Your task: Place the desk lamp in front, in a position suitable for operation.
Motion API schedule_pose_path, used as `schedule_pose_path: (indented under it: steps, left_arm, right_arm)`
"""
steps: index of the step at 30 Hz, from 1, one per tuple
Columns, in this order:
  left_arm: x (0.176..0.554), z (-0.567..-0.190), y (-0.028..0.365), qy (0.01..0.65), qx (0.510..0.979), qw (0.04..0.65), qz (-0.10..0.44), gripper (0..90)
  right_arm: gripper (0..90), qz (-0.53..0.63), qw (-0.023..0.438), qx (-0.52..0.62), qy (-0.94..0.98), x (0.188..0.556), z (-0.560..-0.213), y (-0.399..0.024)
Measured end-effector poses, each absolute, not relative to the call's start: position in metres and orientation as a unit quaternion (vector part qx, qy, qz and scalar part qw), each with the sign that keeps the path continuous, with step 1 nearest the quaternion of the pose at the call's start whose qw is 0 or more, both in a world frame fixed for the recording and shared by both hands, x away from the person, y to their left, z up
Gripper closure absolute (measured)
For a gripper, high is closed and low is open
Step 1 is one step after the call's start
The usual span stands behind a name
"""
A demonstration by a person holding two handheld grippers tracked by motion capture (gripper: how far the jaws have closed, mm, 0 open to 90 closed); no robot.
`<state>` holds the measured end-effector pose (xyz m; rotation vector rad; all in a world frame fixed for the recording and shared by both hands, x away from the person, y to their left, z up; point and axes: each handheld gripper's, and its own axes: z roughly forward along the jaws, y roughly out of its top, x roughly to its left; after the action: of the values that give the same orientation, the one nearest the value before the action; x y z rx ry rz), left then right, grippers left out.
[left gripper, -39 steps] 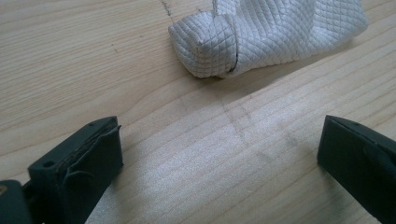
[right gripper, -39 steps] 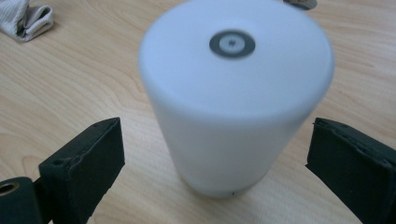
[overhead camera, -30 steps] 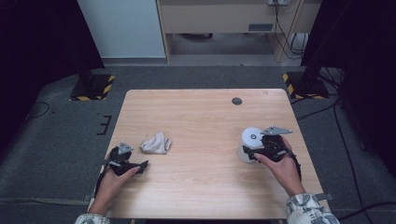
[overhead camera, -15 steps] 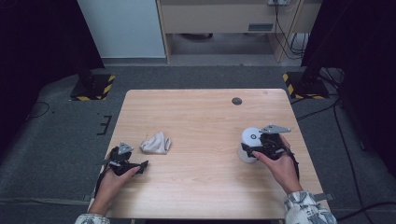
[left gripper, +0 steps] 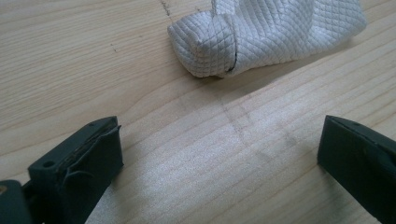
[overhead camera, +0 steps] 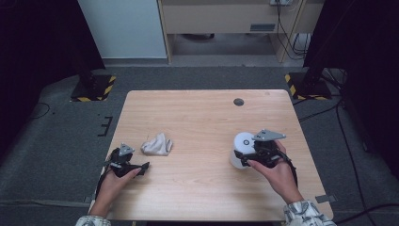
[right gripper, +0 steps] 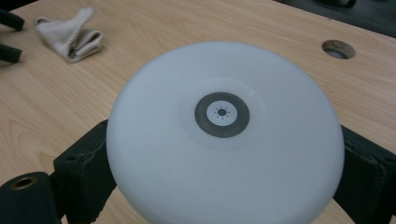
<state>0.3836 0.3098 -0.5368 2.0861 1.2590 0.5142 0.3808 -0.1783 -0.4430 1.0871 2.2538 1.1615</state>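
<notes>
The right tongs clamp a white canister by its sides, near the table's right edge, likely so it can be carried upright. The left tongs rest open and empty, facing the cloth just ahead, ready to pinch it.

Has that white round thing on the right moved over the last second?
Yes. The white round thing, between the jaws of the right gripper, has shifted slightly left across the table, farther from the table's right edge. The cloth stayed put.
</notes>
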Motion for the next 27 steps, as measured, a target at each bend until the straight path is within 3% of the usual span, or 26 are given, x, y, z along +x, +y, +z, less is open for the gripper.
schedule_pose_path:
  steps: [12, 27]
  left_arm:
    - [0.384, -0.537, 0.310, 0.479, 0.794, 0.320, 0.195, 0.0]
    - [0.383, -0.537, 0.310, 0.479, 0.794, 0.321, 0.195, 0.0]
  right_arm:
    - [8.8, 0.413, 0.158, 0.325, 0.836, 0.349, -0.451, -0.128]
    - [8.9, 0.409, 0.137, 0.294, 0.853, 0.333, -0.459, -0.100]
